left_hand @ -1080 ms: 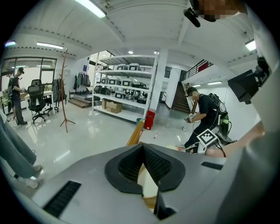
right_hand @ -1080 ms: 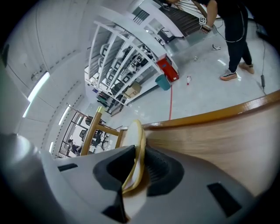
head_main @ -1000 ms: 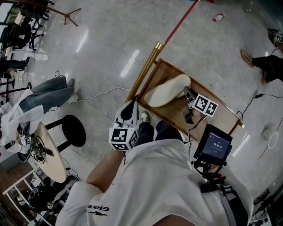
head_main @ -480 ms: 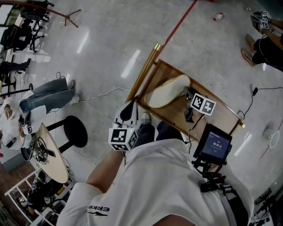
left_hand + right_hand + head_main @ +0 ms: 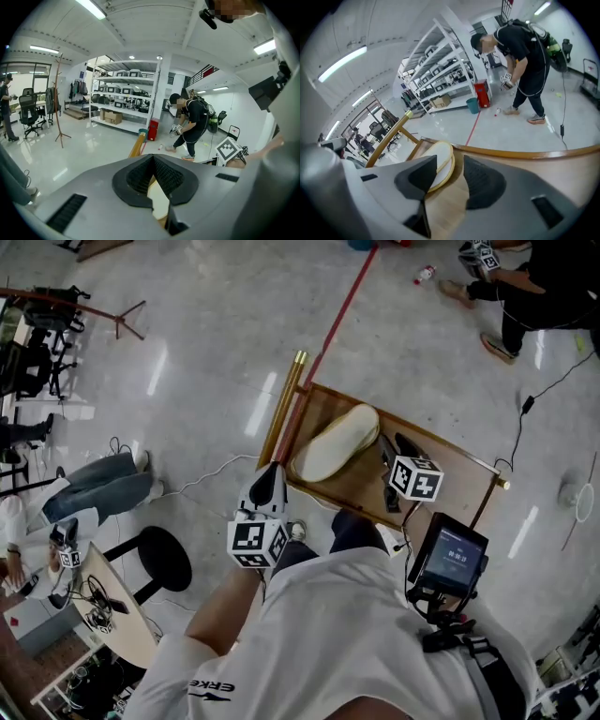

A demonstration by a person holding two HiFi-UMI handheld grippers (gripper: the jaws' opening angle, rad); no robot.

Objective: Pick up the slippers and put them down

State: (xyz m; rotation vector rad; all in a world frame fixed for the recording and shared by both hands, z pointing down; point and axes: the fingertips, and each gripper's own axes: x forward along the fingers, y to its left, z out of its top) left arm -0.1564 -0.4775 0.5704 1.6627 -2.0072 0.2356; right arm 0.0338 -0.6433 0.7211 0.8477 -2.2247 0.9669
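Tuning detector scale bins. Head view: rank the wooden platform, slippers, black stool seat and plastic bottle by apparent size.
1. wooden platform, clearly largest.
2-3. slippers and black stool seat: too alike to rank.
4. plastic bottle, smallest, though it lies farthest from the camera, which shrinks it.

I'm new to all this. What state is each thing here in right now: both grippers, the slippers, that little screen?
left gripper: shut, empty.
right gripper: open, jaws have just been opening, nothing gripped between them.
slippers: stacked together, lying on the wooden rack, not gripped.
screen: lit.
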